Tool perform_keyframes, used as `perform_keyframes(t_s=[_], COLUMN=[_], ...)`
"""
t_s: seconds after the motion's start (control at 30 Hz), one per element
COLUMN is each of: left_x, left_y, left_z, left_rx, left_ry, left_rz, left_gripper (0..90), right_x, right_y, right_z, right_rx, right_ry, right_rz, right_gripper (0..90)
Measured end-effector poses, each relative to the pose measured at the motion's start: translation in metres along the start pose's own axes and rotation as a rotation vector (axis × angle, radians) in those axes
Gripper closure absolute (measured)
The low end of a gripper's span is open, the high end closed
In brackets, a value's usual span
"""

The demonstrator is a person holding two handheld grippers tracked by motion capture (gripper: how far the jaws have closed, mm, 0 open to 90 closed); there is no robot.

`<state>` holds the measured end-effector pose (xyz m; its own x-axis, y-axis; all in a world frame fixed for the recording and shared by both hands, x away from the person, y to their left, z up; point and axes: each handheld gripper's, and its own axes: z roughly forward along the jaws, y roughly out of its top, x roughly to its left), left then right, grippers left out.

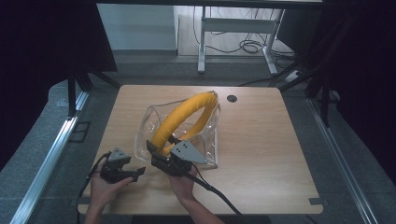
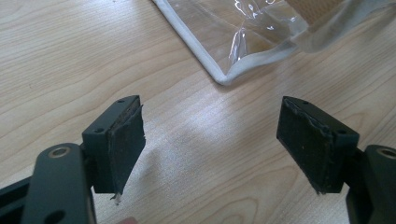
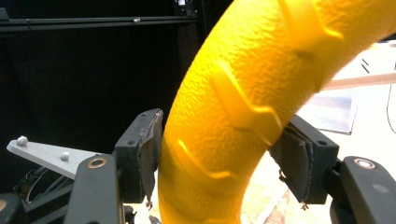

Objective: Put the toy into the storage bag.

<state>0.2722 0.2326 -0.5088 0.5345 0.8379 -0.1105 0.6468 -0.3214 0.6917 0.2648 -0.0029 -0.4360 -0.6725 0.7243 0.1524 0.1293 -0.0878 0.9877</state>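
A thick yellow foam tube (image 1: pixel 180 114) arches up from the table, and its far end (image 1: pixel 208 97) sits inside a clear plastic bag (image 1: pixel 205 135) with a white rim. My right gripper (image 1: pixel 160 148) is shut on the tube's near end. In the right gripper view the textured yellow tube (image 3: pixel 243 102) fills the gap of my right gripper (image 3: pixel 219 158), with both pads pressed against it. To its left, my left gripper (image 1: pixel 136 174) rests low over the table, open and holding nothing. Seen in the left gripper view, my left gripper (image 2: pixel 210 140) faces the bag's near corner (image 2: pixel 224 79), a short way off.
The wooden table (image 1: pixel 261 140) has a round cable hole (image 1: pixel 232 98) near its far edge. Beyond it stand a white desk frame (image 1: pixel 203 42) and floor cables (image 1: pixel 250 45). Dark curtains and metal rails line both sides.
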Motion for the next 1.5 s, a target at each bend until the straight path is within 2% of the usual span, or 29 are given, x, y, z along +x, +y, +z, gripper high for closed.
perform_keyframes(t_s=[0.23, 0.37, 0.5, 0.73, 1.0, 1.33, 1.5], left_x=[0.001, 0.001, 0.001, 0.001, 0.001, 0.001, 0.001], left_y=[0.0, 0.0, 0.0, 0.0, -0.001, -0.002, -0.002], left_z=[-0.001, -0.003, -0.003, -0.003, -0.003, -0.004, -0.004], left_rx=[-0.003, -0.005, -0.008, -0.005, -0.001, -0.003, -0.002], left_ry=[0.0, 0.003, 0.006, 0.009, 0.015, 0.019, 0.021], left_rz=[-0.001, -0.003, -0.006, -0.007, -0.007, -0.01, -0.011], left_gripper=[23.3, 23.3, 23.3, 23.3, 23.3, 23.3, 23.4], right_x=[-0.005, -0.012, -0.024, -0.053, -0.09, -0.14, -0.164], right_y=[0.002, 0.006, 0.01, 0.013, 0.01, -0.001, -0.009], right_z=[-0.012, -0.023, -0.039, -0.067, -0.087, -0.111, -0.125], right_rx=[0.016, 0.032, 0.028, 0.044, 0.054, 0.094, 0.118], right_ry=[-0.001, 0.026, 0.035, 0.009, -0.032, -0.125, -0.17], right_rz=[-0.011, 0.005, -0.012, -0.037, -0.058, -0.096, -0.084], right_gripper=[29.0, 27.3, 27.4, 28.3, 30.5, 34.7, 36.4])
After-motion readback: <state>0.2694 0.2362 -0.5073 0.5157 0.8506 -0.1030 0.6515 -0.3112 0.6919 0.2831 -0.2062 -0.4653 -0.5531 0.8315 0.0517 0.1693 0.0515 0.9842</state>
